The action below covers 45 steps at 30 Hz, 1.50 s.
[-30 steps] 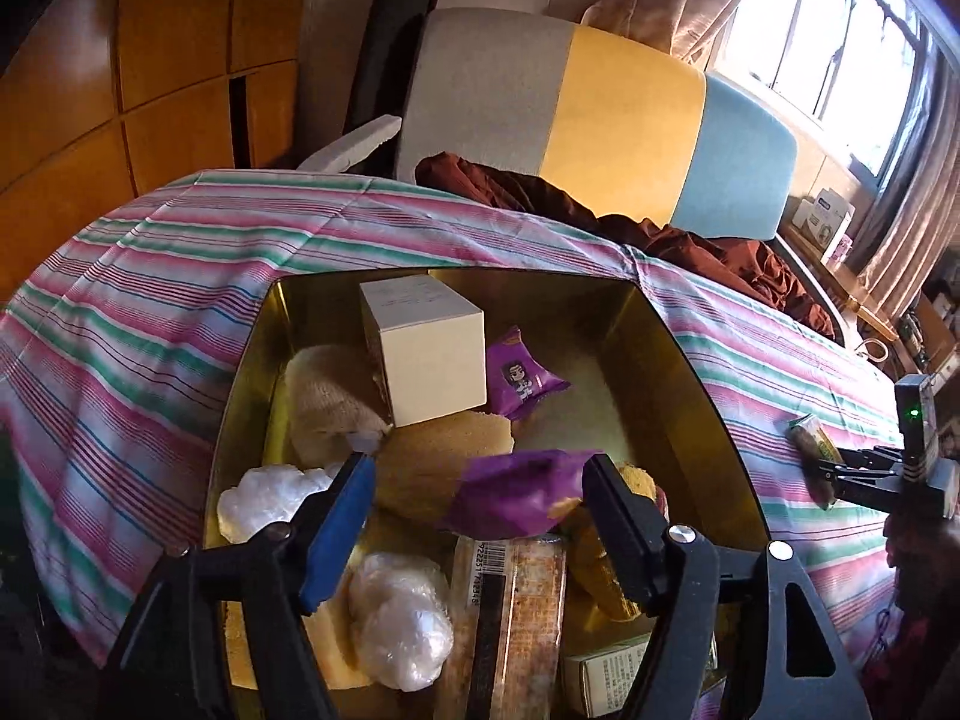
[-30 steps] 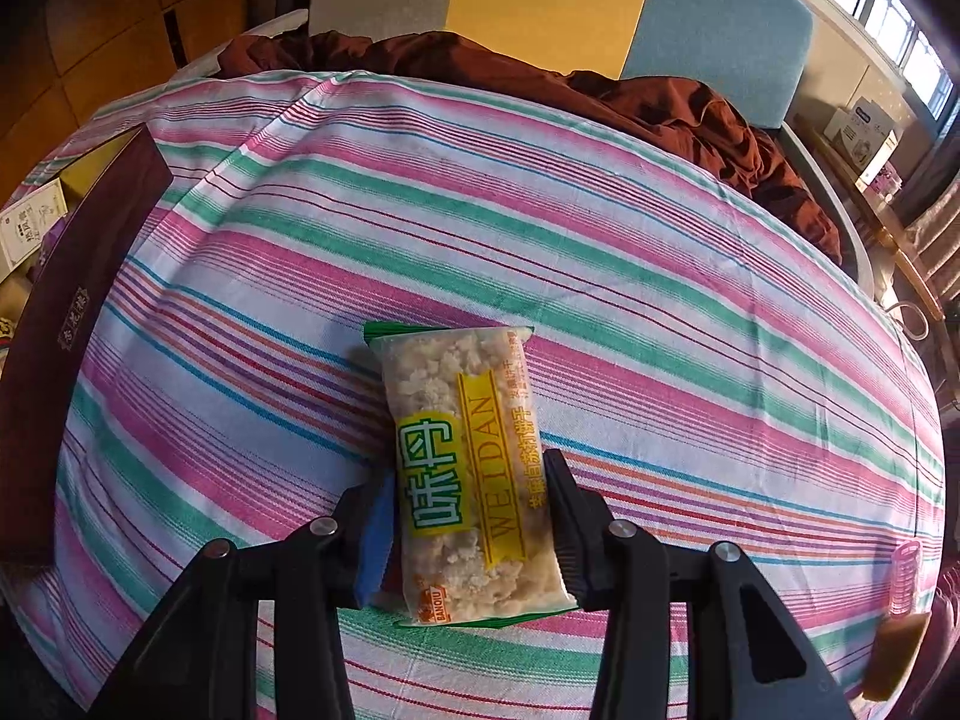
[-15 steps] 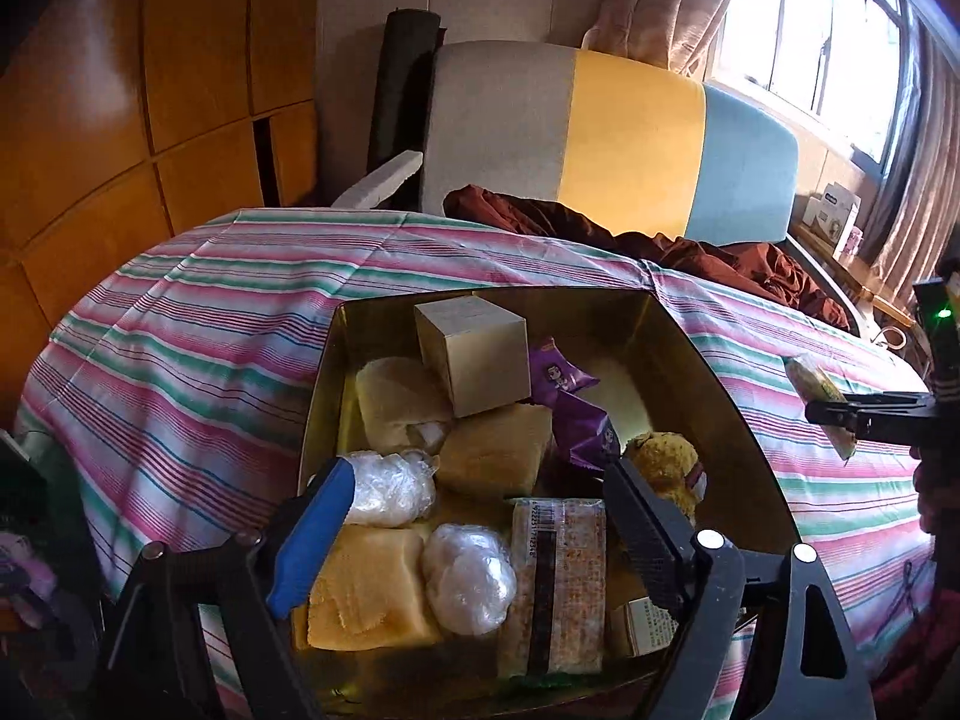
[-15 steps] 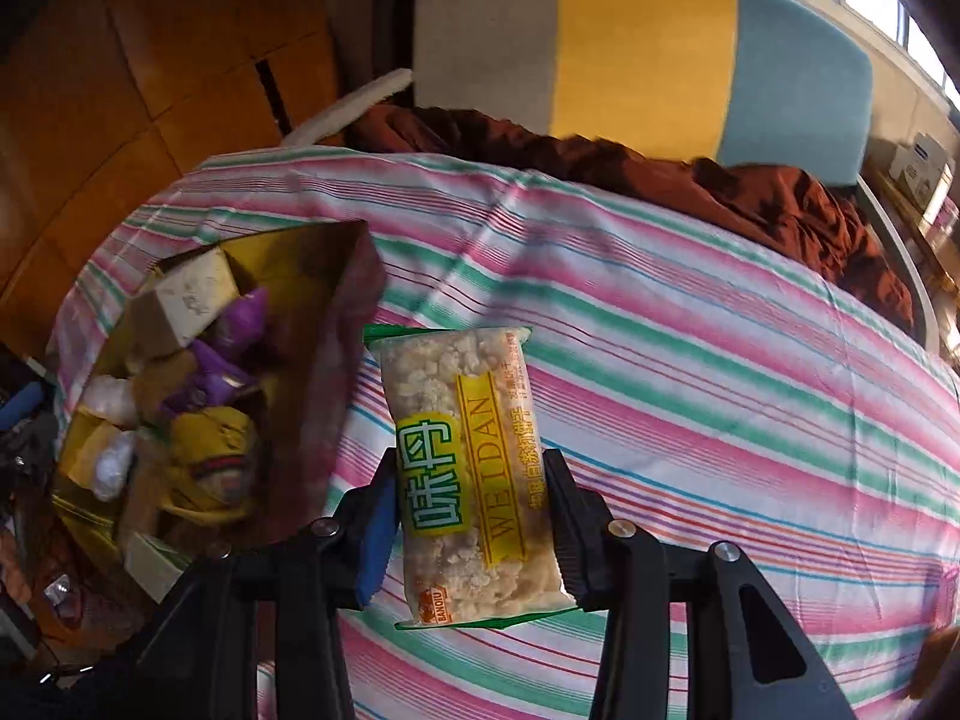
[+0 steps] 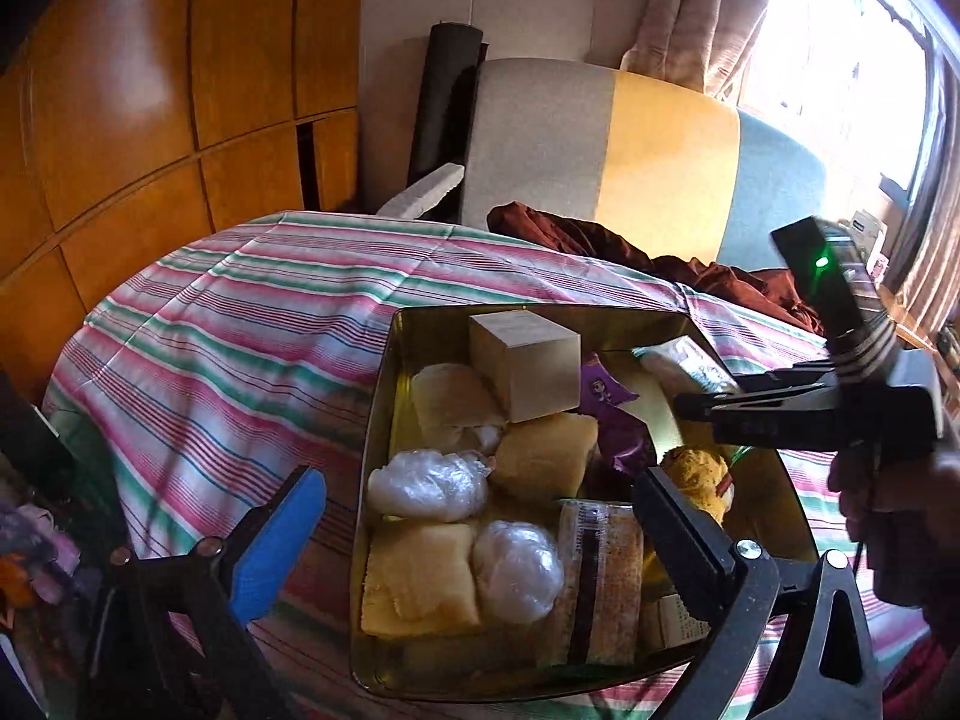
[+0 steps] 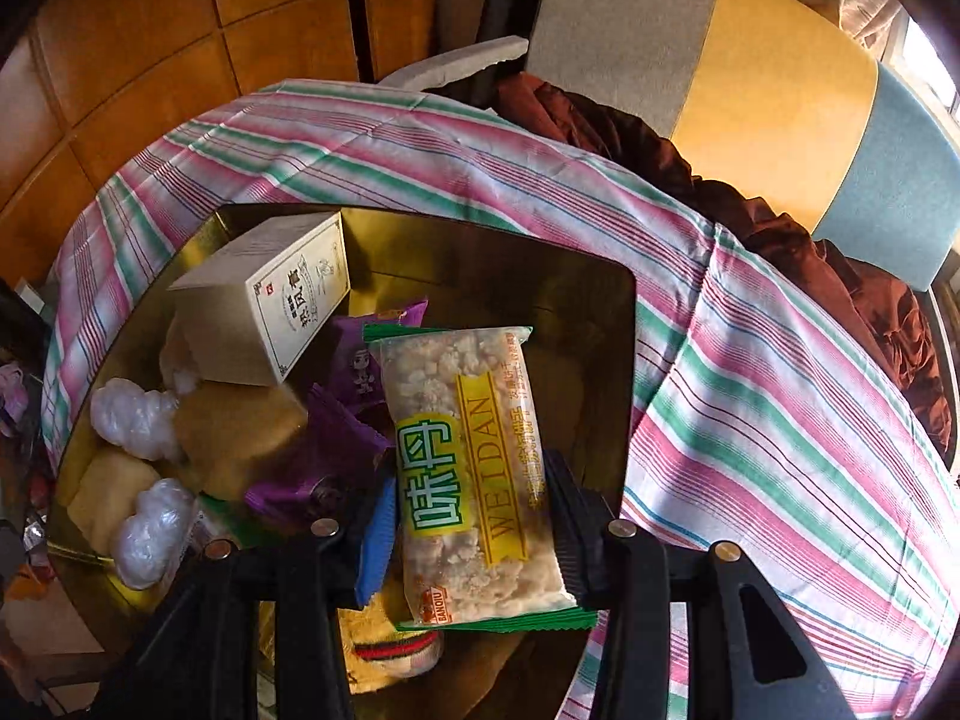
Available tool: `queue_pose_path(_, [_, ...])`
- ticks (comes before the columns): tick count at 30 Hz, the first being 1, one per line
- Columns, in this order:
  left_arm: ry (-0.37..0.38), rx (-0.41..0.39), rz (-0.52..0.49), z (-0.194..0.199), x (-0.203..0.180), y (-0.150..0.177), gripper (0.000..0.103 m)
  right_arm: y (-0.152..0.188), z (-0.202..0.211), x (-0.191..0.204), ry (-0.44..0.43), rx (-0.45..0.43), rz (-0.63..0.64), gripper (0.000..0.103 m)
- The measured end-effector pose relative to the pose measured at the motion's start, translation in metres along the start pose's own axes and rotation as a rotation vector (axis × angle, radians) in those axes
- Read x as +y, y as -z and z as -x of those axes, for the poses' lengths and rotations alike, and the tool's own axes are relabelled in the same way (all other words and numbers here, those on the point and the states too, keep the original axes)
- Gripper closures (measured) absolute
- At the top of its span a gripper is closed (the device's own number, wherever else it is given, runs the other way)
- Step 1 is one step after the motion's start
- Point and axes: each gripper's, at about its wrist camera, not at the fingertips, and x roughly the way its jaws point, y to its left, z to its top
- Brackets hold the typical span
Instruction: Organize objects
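A gold tin [image 5: 378, 420] stands on the striped cloth, filled with several snacks: a cream box [image 5: 522, 360], purple packets [image 5: 618, 438], yellow cakes and white wrapped balls. My left gripper [image 5: 480, 534] hovers over the tin's near end. Its jaws are opening wide, and nothing is held between them. My right gripper [image 6: 474, 516] is shut on a clear Weidan snack packet [image 6: 474, 468] and holds it above the tin [image 6: 480, 252], beside the cream box [image 6: 270, 306]. The left wrist view shows the right gripper [image 5: 708, 396] reaching in from the right with the packet [image 5: 684, 360].
The striped cloth [image 6: 750, 396] covers the table around the tin. Behind it stands a grey, yellow and blue chair back [image 5: 660, 162] with a brown cloth [image 5: 600, 240] draped on it. Wooden cabinets [image 5: 150, 120] fill the left. A hand [image 5: 870, 480] grips the right tool.
My left gripper let go of a purple packet, which now lies in the tin, then widened and drew back. My right gripper carried the Weidan packet from the bare cloth to above the tin.
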Motion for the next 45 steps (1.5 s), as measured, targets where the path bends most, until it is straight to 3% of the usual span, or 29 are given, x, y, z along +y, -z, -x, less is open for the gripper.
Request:
queue_pose_path(8, [-0.04, -0.001, 0.021, -0.001, 0.006, 0.003, 0.0, 0.009, -0.008, 0.002, -0.003, 0.01, -0.033, 0.051])
queue_pose_path(9, [-0.042, 0.004, 0.032, -0.002, 0.007, 0.004, 0.0, 0.011, -0.004, 0.002, -0.005, -0.003, -0.038, 0.051])
queue_pose_path(13, [-0.077, 0.009, 0.049, -0.002, 0.008, 0.003, 0.0, 0.018, 0.015, 0.004, 0.012, -0.072, -0.065, 0.029])
queue_pose_path(18, [-0.094, -0.006, 0.06, 0.005, 0.009, 0.005, 0.0, 0.035, 0.045, 0.007, 0.035, -0.161, -0.111, 0.025])
queue_pose_path(23, [-0.095, -0.016, 0.068, 0.013, 0.008, 0.01, 0.0, 0.065, 0.073, 0.012, 0.12, -0.222, -0.187, 0.019])
queue_pose_path(31, [-0.088, -0.035, 0.05, 0.026, -0.005, 0.021, 0.0, 0.108, 0.087, 0.014, 0.171, -0.249, -0.262, 0.019])
queue_pose_path(45, [-0.086, -0.062, 0.036, 0.035, -0.015, 0.025, 0.001, 0.117, 0.091, 0.017, 0.179, -0.272, -0.26, 0.019])
